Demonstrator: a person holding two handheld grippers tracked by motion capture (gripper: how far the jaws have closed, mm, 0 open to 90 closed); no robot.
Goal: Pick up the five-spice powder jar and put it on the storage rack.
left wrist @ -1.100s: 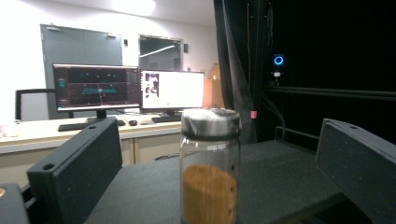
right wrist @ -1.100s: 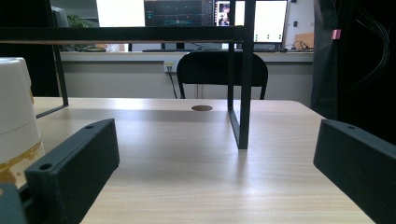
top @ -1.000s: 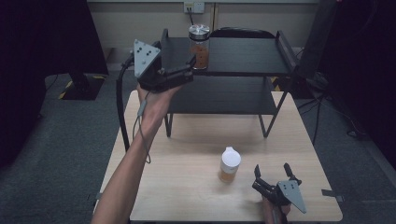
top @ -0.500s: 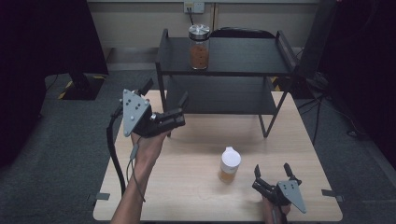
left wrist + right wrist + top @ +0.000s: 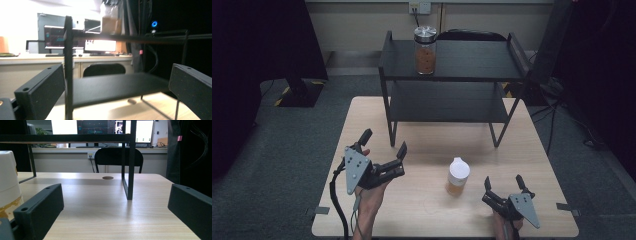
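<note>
Both grippers rest low at the table's near edge with nothing in their jaws, and a white-capped bottle stands between them.

Taking the black shelf rack (image 5: 452, 90) as landmark: the left gripper (image 5: 384, 145) hovers in front of the rack's left leg, jaws spread wide and empty. The right gripper (image 5: 504, 184) sits on the table (image 5: 427, 145) well in front of the rack's right leg, jaws likewise wide apart and empty. The white-capped bottle (image 5: 458, 176) stands in front of the rack, nearer the right gripper. A metal-lidded jar (image 5: 424, 50) stands on the rack's top shelf, left of centre.
</note>
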